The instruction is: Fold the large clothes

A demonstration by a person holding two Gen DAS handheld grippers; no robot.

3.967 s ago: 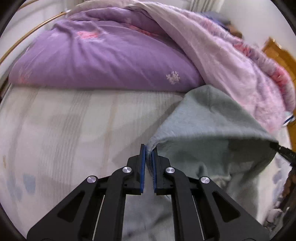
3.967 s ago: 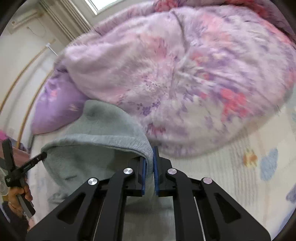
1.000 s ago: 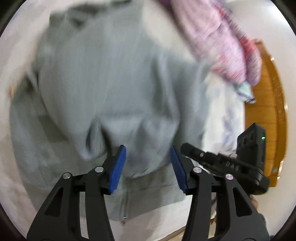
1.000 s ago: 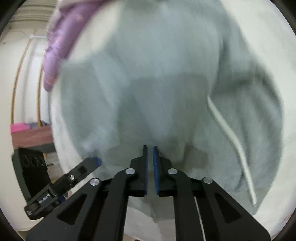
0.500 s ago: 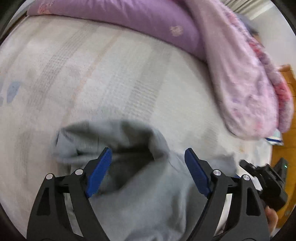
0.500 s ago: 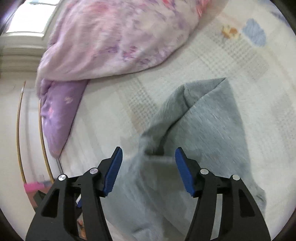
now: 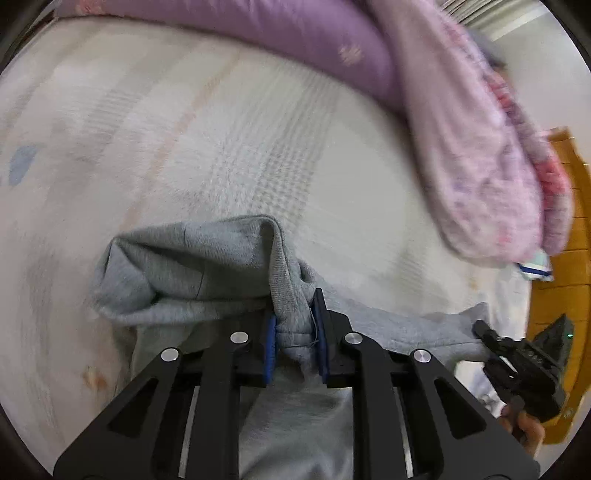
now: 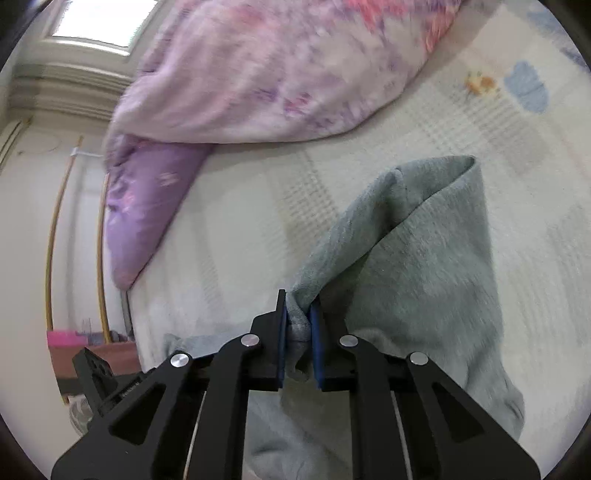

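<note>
A grey hooded sweatshirt (image 7: 192,269) lies bunched on the pale bed sheet (image 7: 221,147). My left gripper (image 7: 294,317) is shut on a thick fold of its ribbed edge, low over the bed. My right gripper (image 8: 298,314) is shut on another bunched edge of the same sweatshirt (image 8: 424,266), whose cloth rises in a peak to the right. The right gripper also shows at the far right of the left wrist view (image 7: 484,330), touching the cloth's end. The left gripper's body shows at the lower left of the right wrist view (image 8: 99,373).
A purple pillow (image 7: 295,33) and a pink floral quilt (image 7: 480,155) lie heaped along the far side of the bed. A wooden board (image 7: 561,229) stands at the right. In the right wrist view, the quilt (image 8: 280,66), pillow (image 8: 144,199), and a window (image 8: 99,18).
Half a second ago both grippers were open over the sweatshirt; now each has closed on a bunched edge of it. One second ago the view was blurred over the garment.
</note>
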